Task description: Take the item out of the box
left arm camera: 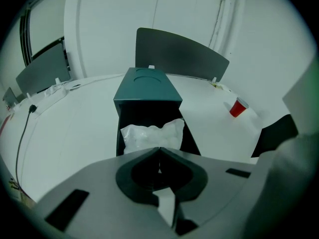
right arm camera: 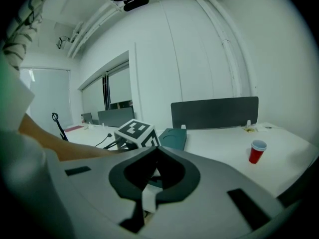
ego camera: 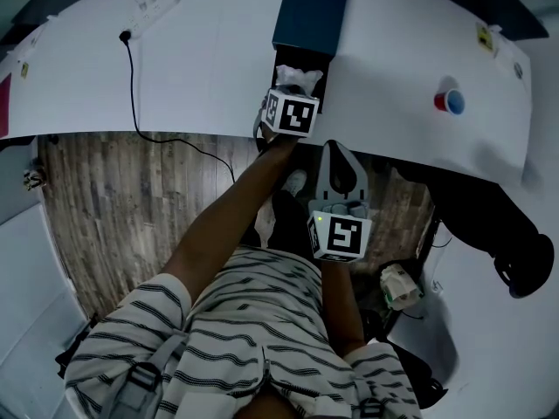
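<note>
A dark teal box (ego camera: 310, 11) lies on the white table (ego camera: 175, 68), its black inner tray pulled out toward me. A crumpled white plastic bag (ego camera: 298, 78) (left arm camera: 152, 133) stands in that tray. My left gripper (ego camera: 294, 91) (left arm camera: 159, 148) is right at the tray, its jaws shut, with their tips meeting on the bag's near edge. My right gripper (ego camera: 337, 149) (right arm camera: 157, 147) hangs back over the floor in front of the table, jaws shut and empty. The right gripper view shows the box (right arm camera: 173, 137) behind the left gripper's marker cube.
A red cup (ego camera: 450, 101) (left arm camera: 239, 106) (right arm camera: 256, 151) stands to the right of the box. A black cable (ego camera: 131, 68) runs from a power strip (ego camera: 157, 3) off the table's left front edge. Dark divider panels (left arm camera: 182, 54) stand behind the box. A black chair (ego camera: 515, 243) is at right.
</note>
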Demonstrator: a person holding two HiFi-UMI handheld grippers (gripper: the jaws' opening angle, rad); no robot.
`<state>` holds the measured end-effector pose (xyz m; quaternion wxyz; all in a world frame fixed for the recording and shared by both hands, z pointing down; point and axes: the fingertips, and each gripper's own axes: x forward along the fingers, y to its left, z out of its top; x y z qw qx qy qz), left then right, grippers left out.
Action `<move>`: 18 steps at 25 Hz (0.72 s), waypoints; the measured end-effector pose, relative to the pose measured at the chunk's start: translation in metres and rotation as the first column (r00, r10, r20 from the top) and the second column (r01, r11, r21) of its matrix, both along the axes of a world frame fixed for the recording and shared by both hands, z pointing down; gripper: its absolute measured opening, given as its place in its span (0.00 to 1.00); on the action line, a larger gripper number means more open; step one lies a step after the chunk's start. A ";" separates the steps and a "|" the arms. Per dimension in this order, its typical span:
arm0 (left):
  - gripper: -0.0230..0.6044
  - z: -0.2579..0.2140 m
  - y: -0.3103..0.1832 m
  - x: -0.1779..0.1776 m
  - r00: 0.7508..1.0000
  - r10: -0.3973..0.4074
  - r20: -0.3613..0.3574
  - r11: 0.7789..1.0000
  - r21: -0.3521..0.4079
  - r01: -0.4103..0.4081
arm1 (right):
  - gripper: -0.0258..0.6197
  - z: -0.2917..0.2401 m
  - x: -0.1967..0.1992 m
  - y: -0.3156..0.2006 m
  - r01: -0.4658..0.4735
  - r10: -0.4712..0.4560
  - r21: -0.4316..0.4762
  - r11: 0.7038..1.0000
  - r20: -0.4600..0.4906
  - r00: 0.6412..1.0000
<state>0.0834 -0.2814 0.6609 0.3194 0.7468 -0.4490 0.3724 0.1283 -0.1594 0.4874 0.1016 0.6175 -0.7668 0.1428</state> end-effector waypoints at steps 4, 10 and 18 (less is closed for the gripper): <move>0.08 -0.009 0.001 0.001 1.000 0.008 -0.007 1.000 0.024 -0.008 | 0.07 -0.004 0.000 0.001 -0.010 0.010 0.005 1.000 -0.002 1.000; 0.08 -0.030 0.004 -0.001 1.000 0.017 -0.020 0.997 0.072 -0.016 | 0.07 -0.016 0.001 0.003 -0.036 0.036 0.018 0.999 -0.008 0.999; 0.08 -0.064 0.007 -0.008 0.998 0.028 -0.057 0.991 0.130 -0.020 | 0.07 -0.036 -0.002 0.006 -0.066 0.067 0.042 0.997 -0.009 0.998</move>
